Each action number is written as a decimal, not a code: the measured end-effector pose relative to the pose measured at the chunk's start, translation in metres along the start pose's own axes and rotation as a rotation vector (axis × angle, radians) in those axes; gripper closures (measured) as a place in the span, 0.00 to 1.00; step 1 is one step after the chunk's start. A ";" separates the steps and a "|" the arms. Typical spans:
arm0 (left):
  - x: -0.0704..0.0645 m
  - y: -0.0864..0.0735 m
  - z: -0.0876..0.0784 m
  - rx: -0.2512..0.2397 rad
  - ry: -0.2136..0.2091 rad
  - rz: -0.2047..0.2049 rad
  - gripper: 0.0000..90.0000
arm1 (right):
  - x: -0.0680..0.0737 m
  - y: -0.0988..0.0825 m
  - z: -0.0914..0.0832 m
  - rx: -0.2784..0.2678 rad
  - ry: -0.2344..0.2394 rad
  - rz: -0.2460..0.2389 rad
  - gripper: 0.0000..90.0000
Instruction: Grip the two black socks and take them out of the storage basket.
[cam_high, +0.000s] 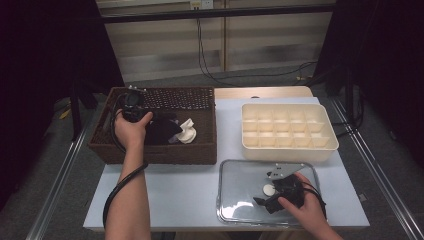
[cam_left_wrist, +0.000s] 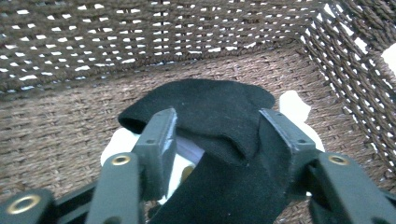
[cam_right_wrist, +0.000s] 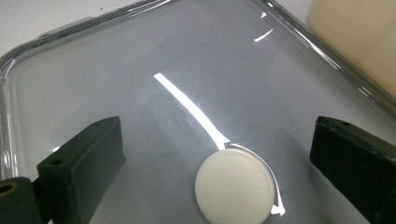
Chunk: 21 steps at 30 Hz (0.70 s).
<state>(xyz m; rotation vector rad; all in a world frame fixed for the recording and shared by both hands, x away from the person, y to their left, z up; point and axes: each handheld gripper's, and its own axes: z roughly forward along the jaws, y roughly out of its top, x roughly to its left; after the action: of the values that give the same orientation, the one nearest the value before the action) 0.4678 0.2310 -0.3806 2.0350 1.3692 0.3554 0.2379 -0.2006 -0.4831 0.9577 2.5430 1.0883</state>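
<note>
Wicker basket (cam_high: 200, 150) serves as the landmark, sitting at the table's left. Inside it, toward the middle, lies a black sock (cam_left_wrist: 219, 116) over white pieces of cloth (cam_high: 187, 131). Left gripper (cam_left_wrist: 217, 135) reaches into the basket, its jaws straddling a fold of the sock; the pads look to be at the cloth's flanks, but whether they truly press on it cannot be told. To do this pick well, judged from here: finish the squeeze low on the fold so the black cloth alone is pinched, not the white piece beneath, then lift straight up clear of the basket wall. Right gripper (cam_right_wrist: 219, 154), well to the right of the basket and nearer the person, hovers over a clear plastic lid (cam_high: 235, 205) with jaws spread wide, a white disc (cam_right_wrist: 233, 186) between them but untouched. Cream divided tray (cam_high: 290, 150) stands right of the basket, behind the lid. Hard to make out: how many white items lie under the sock, what the pale edge beside the left jaw is, and whether the disc is loose or fixed to the lid.
</note>
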 end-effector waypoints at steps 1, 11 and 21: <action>0.000 0.000 0.000 0.000 0.000 0.000 0.60 | 0.000 0.000 0.000 0.000 0.001 0.000 0.03; -0.001 0.007 -0.003 0.040 0.006 -0.005 0.92 | 0.000 0.000 0.000 -0.002 0.003 -0.001 0.03; -0.002 0.024 -0.015 0.023 -0.004 -0.029 0.94 | 0.000 0.000 0.000 -0.001 0.002 -0.002 0.03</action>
<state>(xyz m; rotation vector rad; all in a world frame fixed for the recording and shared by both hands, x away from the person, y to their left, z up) 0.4756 0.2287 -0.3533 2.0318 1.4046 0.3235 0.2380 -0.2010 -0.4831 0.9535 2.5441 1.0906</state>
